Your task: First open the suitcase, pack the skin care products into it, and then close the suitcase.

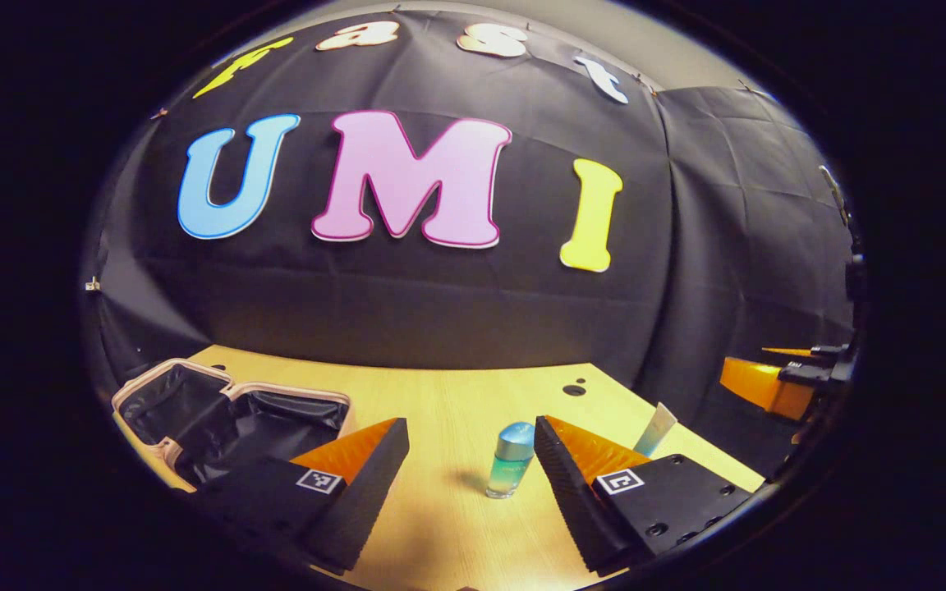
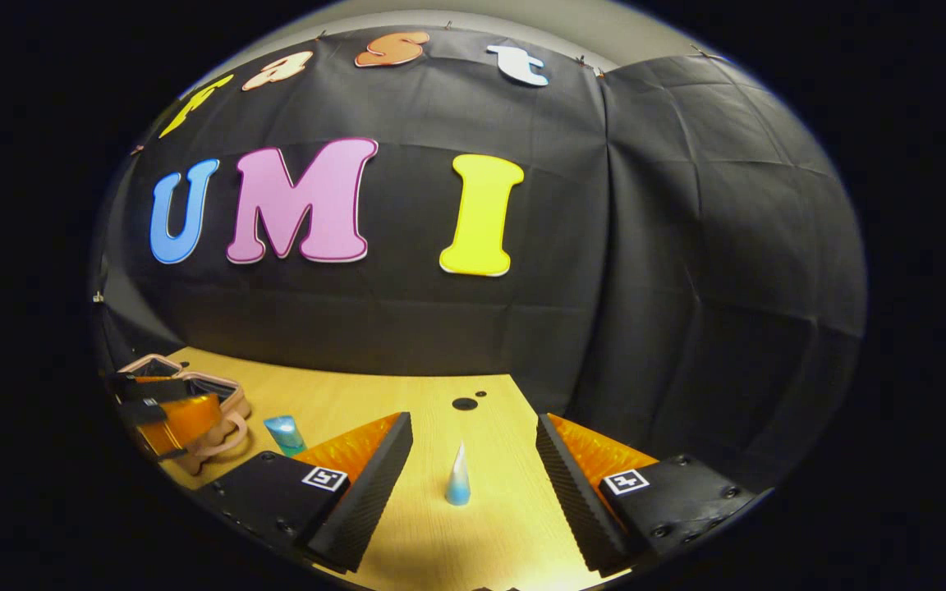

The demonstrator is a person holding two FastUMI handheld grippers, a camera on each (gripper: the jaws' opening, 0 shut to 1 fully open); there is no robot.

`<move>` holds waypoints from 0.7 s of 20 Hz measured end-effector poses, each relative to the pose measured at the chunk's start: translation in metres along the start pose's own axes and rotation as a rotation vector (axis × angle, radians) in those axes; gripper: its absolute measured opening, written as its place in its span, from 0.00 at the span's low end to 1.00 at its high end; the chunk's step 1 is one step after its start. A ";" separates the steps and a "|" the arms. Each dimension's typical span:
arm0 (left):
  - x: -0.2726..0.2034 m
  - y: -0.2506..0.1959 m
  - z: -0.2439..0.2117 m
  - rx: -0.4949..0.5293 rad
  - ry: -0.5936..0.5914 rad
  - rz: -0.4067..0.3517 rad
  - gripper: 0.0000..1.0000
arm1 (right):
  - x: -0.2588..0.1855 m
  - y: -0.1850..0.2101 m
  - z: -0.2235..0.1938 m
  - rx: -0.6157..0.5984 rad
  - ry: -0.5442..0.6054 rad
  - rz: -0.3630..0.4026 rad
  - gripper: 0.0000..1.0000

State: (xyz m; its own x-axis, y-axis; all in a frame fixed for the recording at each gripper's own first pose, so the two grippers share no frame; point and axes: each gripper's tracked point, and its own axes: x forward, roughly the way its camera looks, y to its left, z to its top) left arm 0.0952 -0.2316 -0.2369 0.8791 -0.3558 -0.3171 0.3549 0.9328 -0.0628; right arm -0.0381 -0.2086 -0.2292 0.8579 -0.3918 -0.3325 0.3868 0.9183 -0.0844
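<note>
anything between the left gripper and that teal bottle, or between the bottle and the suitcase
Nothing visible. The teal bottle stands upright on bare table just ahead of the open left gripper, between its fingers' lines. The open suitcase lies to its left, with only that gripper's own finger over the path.

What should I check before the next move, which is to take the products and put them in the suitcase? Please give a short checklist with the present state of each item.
1. Suitcase lid open, interior free: ok.
2. Left tool open wide enough: ok.
3. Teal bottle upright on the table, standing between the left tool's fingers and untouched: ok.
4. Right tool open: ok.
5. Tube upright, standing between the right tool's fingers and not gripped: ok.
6. Products already inside the suitcase: cannot tell, its lining is too dark.
</note>
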 end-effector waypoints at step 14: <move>0.119 -0.031 -0.105 0.021 0.255 -0.010 0.77 | 0.096 0.016 -0.115 0.030 0.181 0.046 0.96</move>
State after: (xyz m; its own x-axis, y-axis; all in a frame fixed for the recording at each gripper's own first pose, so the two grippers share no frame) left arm 0.1555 -0.2971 -0.3719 0.7673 -0.3370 -0.5456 0.3723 0.9268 -0.0489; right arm 0.0113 -0.2250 -0.3704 0.8010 -0.3303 -0.4993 0.3606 0.9320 -0.0382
